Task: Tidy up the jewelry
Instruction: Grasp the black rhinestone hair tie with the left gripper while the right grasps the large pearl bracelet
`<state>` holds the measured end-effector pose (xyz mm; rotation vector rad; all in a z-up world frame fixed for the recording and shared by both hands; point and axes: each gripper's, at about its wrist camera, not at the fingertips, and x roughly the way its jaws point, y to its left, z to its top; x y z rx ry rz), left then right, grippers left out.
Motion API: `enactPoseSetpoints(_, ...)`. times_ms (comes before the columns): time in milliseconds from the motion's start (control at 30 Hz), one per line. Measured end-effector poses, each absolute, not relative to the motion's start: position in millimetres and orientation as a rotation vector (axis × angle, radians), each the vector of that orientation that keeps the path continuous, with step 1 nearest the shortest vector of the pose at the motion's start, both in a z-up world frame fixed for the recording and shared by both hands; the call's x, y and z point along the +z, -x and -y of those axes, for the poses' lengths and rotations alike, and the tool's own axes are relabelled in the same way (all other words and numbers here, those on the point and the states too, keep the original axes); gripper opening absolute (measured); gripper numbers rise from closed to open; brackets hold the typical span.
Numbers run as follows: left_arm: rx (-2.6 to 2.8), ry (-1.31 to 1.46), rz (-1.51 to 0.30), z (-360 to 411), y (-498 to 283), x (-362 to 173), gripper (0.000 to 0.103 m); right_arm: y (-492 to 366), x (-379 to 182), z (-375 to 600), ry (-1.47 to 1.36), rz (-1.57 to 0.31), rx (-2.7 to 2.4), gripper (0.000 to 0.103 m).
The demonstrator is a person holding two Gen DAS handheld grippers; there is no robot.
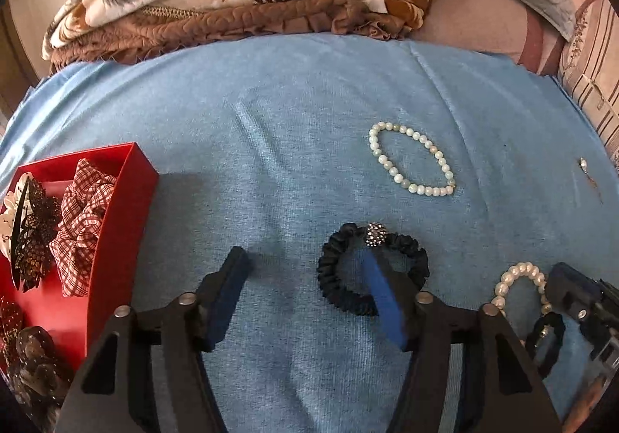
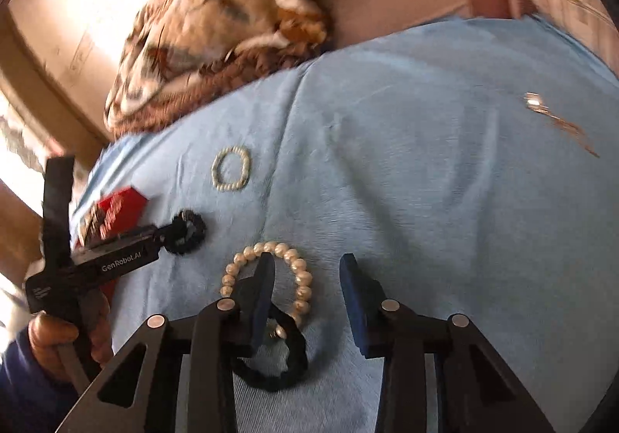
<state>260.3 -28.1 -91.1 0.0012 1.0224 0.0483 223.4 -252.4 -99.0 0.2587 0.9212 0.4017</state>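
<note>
Left wrist view: I have my left gripper [image 1: 305,270] spread wide over the blue cloth [image 1: 271,123], holding nothing. Its right finger [image 1: 381,297] sits over the black scrunchie [image 1: 373,268], which lies flat near the cloth's near edge and carries a sparkly bead [image 1: 374,234]. A red box [image 1: 127,197] stands at the cloth's left edge with a checked scrunchie [image 1: 83,220] inside. A pale bead bracelet [image 1: 412,158] lies toward the right, and a small pendant [image 1: 583,163] near the right edge. In the right wrist view, my right gripper [image 2: 307,270] is also wide open and empty; its left finger [image 2: 259,294] overlaps the pearl bracelet [image 2: 271,278], just beside a black band [image 2: 271,355].
</note>
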Motion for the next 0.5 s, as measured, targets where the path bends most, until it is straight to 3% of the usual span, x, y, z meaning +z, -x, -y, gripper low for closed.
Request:
enactPoseSetpoints(100, 0.068, -0.009, -1.001, 30.9, -258.0, -92.3, 0.062, -222.9, -98.6, 236.5, -0.157, -0.919, 0.402, 0.035)
enactPoseSetpoints(133, 0.062, -0.013, -1.0, 32.9, -257.3, -91.3, 0.051, -222.2, -99.0, 229.8, -0.12, -0.92, 0.402, 0.03)
enactPoseSetpoints(167, 0.056, -0.019, -0.999, 36.0, -257.1, -89.8, 0.04, -221.5, -99.8, 224.5, -0.089, -0.921, 0.401, 0.019)
enactPoseSetpoints(200, 0.05, -0.035, -0.999, 41.0, -256.1, -88.0, 0.017, -220.2, -100.3, 218.8, -0.062, -0.919, 0.406, 0.012)
enactPoseSetpoints(233, 0.045, -0.061, -1.006, 47.4, -254.8, -86.1, 0.008, -218.8, -99.6, 215.3, -0.06, -0.91, 0.416, 0.012)
enactPoseSetpoints(500, -0.057, 0.004, -1.003, 58.0, -224.9, -56.9, 0.008, -216.3, -78.8, 244.2, -0.325, -0.82, 0.477, 0.011)
